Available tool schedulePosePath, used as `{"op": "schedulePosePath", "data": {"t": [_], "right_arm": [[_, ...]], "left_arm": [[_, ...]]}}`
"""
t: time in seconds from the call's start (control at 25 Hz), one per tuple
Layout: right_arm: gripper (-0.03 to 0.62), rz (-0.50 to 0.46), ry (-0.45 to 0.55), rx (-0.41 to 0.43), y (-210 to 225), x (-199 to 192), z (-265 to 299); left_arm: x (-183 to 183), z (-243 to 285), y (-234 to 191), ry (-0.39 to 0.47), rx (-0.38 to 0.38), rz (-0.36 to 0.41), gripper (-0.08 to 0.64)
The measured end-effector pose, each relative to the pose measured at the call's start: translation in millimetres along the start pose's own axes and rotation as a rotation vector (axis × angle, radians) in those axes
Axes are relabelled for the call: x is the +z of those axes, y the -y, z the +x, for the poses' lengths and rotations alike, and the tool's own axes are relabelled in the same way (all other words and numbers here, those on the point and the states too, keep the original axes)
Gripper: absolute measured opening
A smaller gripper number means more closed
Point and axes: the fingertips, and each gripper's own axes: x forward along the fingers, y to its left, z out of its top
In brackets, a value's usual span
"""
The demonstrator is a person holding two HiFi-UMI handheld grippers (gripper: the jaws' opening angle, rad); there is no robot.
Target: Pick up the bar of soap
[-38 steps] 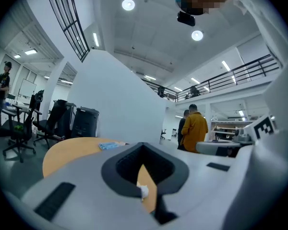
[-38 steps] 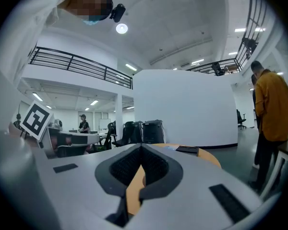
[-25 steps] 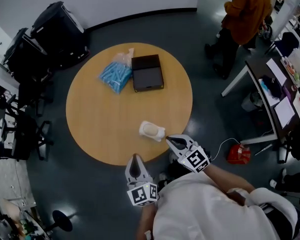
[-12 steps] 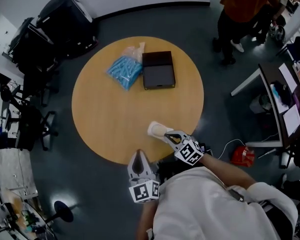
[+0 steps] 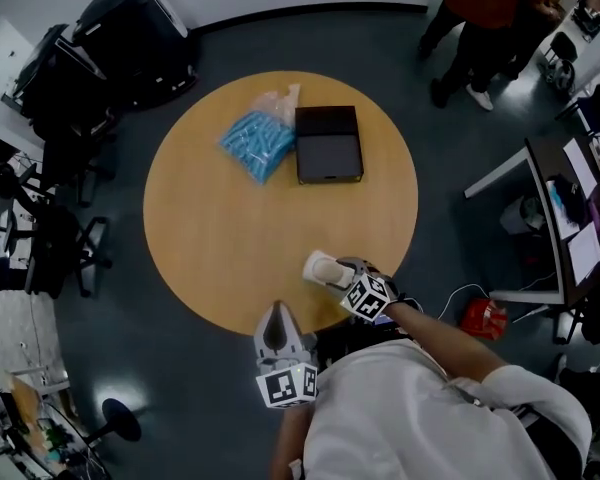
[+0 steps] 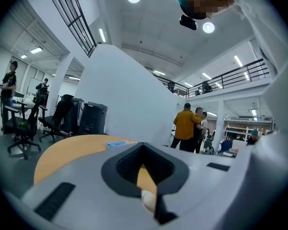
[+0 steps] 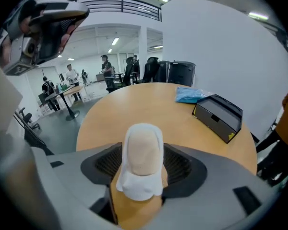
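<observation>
The bar of soap [image 5: 320, 266], beige in a white wrapper, lies on the round wooden table [image 5: 210, 218] near its front right edge. My right gripper [image 5: 342, 271] reaches it from the right. In the right gripper view the soap [image 7: 141, 147] sits deep between the jaws of the right gripper [image 7: 142, 163], which press against both of its sides; it still rests on the wood. My left gripper [image 5: 276, 315] hovers off the table's front edge, jaws close together and holding nothing, and in its own view the left gripper [image 6: 145, 176] shows only a narrow gap.
A blue plastic bag [image 5: 260, 143] and a black box [image 5: 328, 144] lie at the table's far side; the black box [image 7: 218, 114] shows ahead to the right. Office chairs [image 5: 110, 38] stand at the back left, people [image 5: 480, 8] at the back right, a desk [image 5: 565, 208] to the right.
My right gripper has moved left onto the table and its jaws, narrower before, now stand on both sides of the soap. The left gripper has stayed nearly still.
</observation>
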Motion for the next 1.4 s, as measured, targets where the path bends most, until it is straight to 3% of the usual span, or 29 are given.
{"op": "schedulePosePath", "data": {"t": [0.36, 0.64, 0.96, 1.16, 1.28, 1.4], "right_arm": [[0.278, -0.101, -0.131, 0.056, 1, -7, 35], [0.279, -0.177, -0.166, -0.008, 4, -14, 40], [0.261, -0.181, -0.156, -0.068, 7, -9, 39], [0.261, -0.143, -0.053, -0.099, 12, 16, 15], [0.260, -0.064, 0.104, -0.123, 16, 48, -26], [0.261, 0.081, 0.320, -0.136, 18, 90, -89]], "left_arm": [[-11, 1, -16, -0.031, 0.027, -0.030, 0.005], [-13, 0, -25, -0.025, 0.045, -0.040, 0.005], [-13, -6, -35, -0.026, 0.053, -0.042, 0.005], [-10, -7, -38, -0.019, 0.053, -0.037, 0.005], [-6, -5, -34, -0.002, 0.036, -0.035, 0.005], [1, -2, -31, 0.016, 0.023, -0.041, 0.005]]}}
